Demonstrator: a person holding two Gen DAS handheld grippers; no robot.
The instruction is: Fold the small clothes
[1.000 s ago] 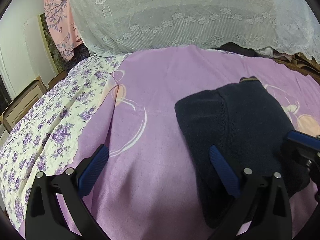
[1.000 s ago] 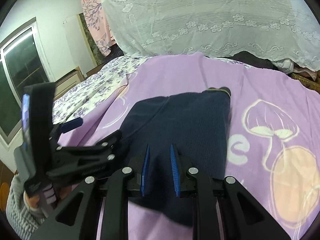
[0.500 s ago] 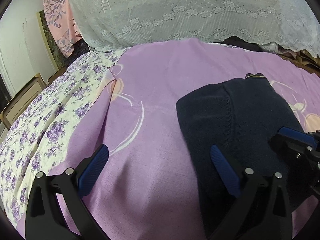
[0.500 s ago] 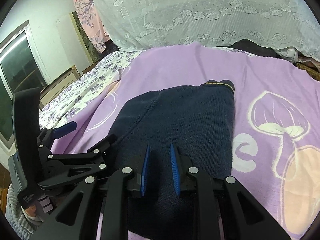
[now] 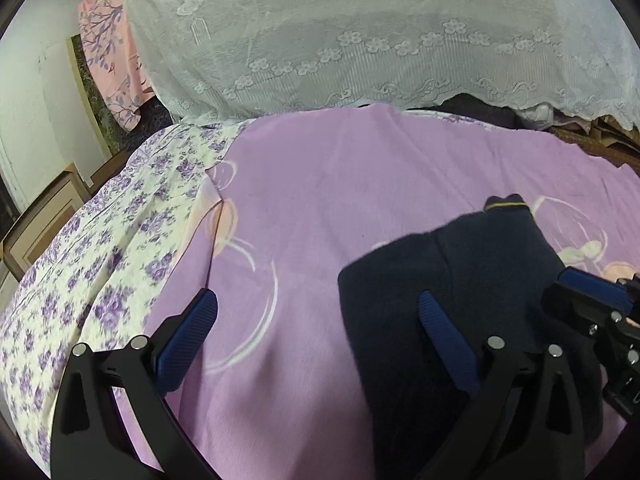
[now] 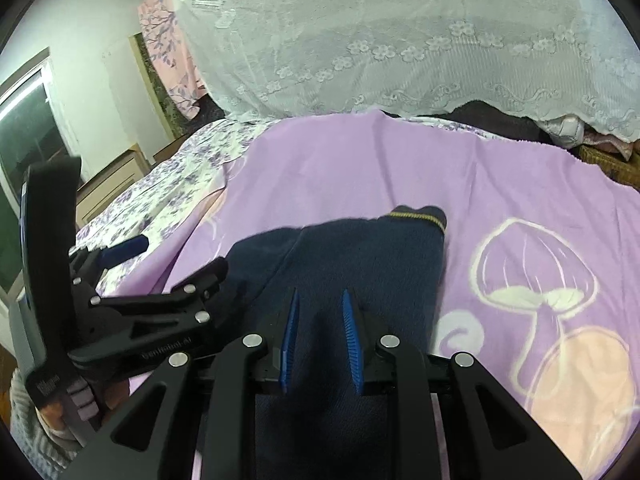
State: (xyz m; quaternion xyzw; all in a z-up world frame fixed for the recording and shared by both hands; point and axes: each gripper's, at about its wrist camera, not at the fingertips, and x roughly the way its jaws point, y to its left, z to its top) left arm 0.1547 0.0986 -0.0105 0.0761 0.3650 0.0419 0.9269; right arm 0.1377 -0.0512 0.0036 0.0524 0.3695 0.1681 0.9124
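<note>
While your left gripper (image 5: 316, 328) hangs over the bed with its blue pads (image 5: 188, 336) spread wide apart, nothing sits between them but the purple blanket (image 5: 320, 200). Far to your left in that view lies the floral sheet (image 5: 100, 264), cream with violet sprigs, running along the blanket's edge. Moving right, the left pad is over bare purple cloth, and the right pad is over the near left part of the dark navy knit garment (image 5: 460, 280) — whether it touches the knit, you cannot tell. The garment lies on the blanket, flat and folded over itself, with a thin yellow-trimmed edge (image 5: 506, 203) at its far end. At the right edge of this view your right gripper (image 5: 592, 296) shows over the garment's right side.

In the right wrist view, the left gripper (image 6: 120, 280) appears at the left, angled in toward the garment's left edge. In the middle, the right gripper (image 6: 320, 340) holds its pads (image 6: 290, 340) close together but with a narrow gap between — they pinch nothing, and the navy garment (image 6: 360, 264) lies beneath them. To the right, white-outlined mushroom prints (image 6: 536, 280) mark the blanket (image 6: 400, 168) beside the garment. A white lace cover (image 6: 400, 40) drapes across the back, behind the bed.
</note>
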